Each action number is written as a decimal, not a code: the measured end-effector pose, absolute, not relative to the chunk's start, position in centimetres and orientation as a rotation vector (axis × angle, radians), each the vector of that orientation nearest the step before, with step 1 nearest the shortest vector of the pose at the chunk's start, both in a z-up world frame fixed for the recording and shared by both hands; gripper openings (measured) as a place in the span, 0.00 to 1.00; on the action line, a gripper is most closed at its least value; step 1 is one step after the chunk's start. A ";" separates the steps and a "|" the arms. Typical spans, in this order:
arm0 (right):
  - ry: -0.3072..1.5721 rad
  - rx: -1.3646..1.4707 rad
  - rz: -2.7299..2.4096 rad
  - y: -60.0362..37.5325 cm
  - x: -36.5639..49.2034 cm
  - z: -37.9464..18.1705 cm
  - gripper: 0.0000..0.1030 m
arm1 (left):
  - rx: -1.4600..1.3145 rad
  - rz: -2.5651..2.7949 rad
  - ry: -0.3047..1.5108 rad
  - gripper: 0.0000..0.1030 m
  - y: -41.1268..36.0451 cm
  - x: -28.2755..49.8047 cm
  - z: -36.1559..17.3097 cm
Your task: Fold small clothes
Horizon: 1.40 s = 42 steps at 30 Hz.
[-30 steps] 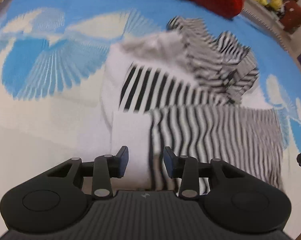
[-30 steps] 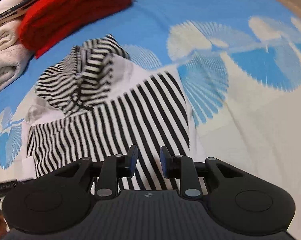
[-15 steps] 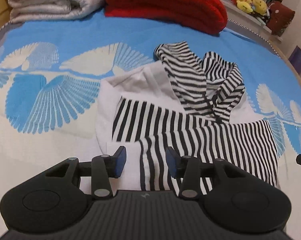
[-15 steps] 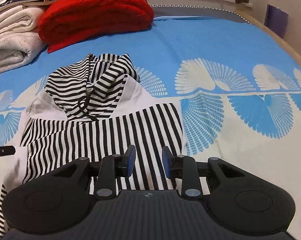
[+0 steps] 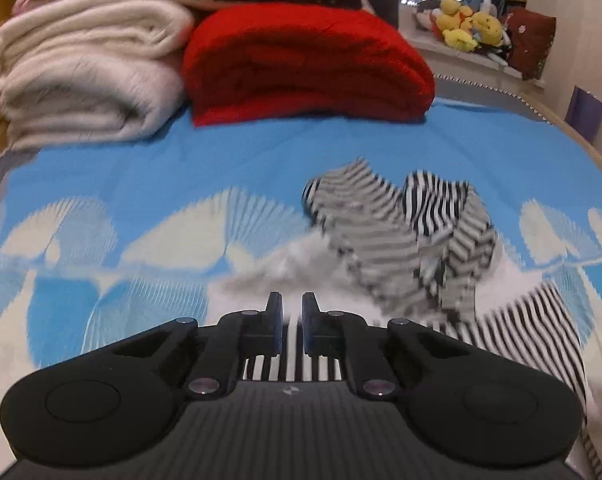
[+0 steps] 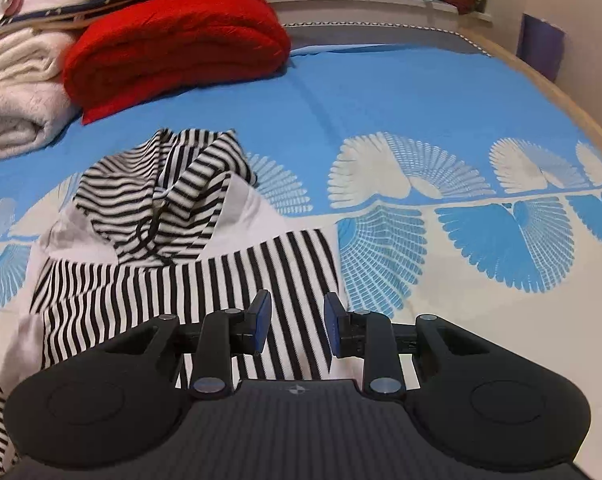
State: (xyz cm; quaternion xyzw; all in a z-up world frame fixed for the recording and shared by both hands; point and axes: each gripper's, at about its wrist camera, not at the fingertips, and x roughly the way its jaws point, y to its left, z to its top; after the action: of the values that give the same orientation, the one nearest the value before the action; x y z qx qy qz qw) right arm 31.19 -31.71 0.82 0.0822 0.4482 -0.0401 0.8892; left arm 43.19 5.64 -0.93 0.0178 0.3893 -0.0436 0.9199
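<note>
The left gripper is nearly closed on the striped hoodie fabric, while the right gripper stands open above the same hoodie on the bed.

The light was bright and even, with only soft shadows. The left wrist view was blurred by motion: the striped hoodie and the bed cover were smeared. The right wrist view was sharp. Both views bent strongly at the edges, with dark corners.
</note>
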 end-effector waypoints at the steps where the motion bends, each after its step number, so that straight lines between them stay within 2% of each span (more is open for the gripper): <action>1: 0.928 0.173 -0.081 -31.9 31.2 0.8 0.29 | 0.022 -0.099 0.803 0.10 5.3 44.7 -0.8; 5: 0.926 0.185 -0.087 -32.7 31.4 0.7 0.29 | -0.031 -0.138 0.852 0.10 3.9 52.1 -1.3; 13: 0.939 0.218 -0.100 -34.2 32.2 0.1 0.29 | -0.055 -0.148 0.992 0.12 1.4 66.4 -5.7; 15: 0.943 0.226 -0.098 -34.4 32.4 -0.1 0.29 | -0.068 -0.114 1.016 0.17 1.3 68.8 -7.1; 17: 0.944 0.229 -0.098 -34.6 32.5 -0.2 0.29 | -0.071 -0.080 1.048 0.38 1.1 70.9 -8.4; 19: 0.951 0.228 -0.098 -34.7 32.6 -0.5 0.29 | -0.062 -0.045 1.077 0.50 1.2 72.5 -9.8; 23: 0.969 0.248 -0.101 -35.0 33.0 -1.1 0.29 | -0.065 -0.028 1.116 0.51 0.8 74.6 -11.8; 25: 0.968 0.252 -0.099 -35.1 33.1 -1.0 0.29 | -0.057 -0.027 1.130 0.49 0.6 75.0 -12.7; 28: 0.962 0.247 -0.099 -35.3 33.1 -0.9 0.29 | -0.034 -0.047 1.125 0.13 0.4 74.6 -13.0; 29: 0.964 0.246 -0.106 -35.4 33.2 -1.0 0.29 | -0.025 -0.064 1.113 0.10 0.2 74.2 -12.5; 35: 0.940 0.277 -0.133 -36.3 33.3 -0.2 0.29 | 0.077 -0.257 0.893 0.09 -0.6 66.8 -5.3; 39: 0.913 0.298 -0.139 -36.4 33.1 0.7 0.29 | 0.236 -0.520 0.687 0.08 -0.5 54.3 0.4; 42: 0.888 0.329 -0.143 -36.6 32.5 1.5 0.29 | 0.367 -0.781 0.615 0.09 0.6 42.2 2.0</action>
State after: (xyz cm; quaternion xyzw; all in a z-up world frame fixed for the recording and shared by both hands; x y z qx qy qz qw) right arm 32.53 -36.60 1.48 0.1583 0.4272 -0.0689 0.8875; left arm 42.22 0.64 1.97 0.1748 0.2933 -0.3727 0.8629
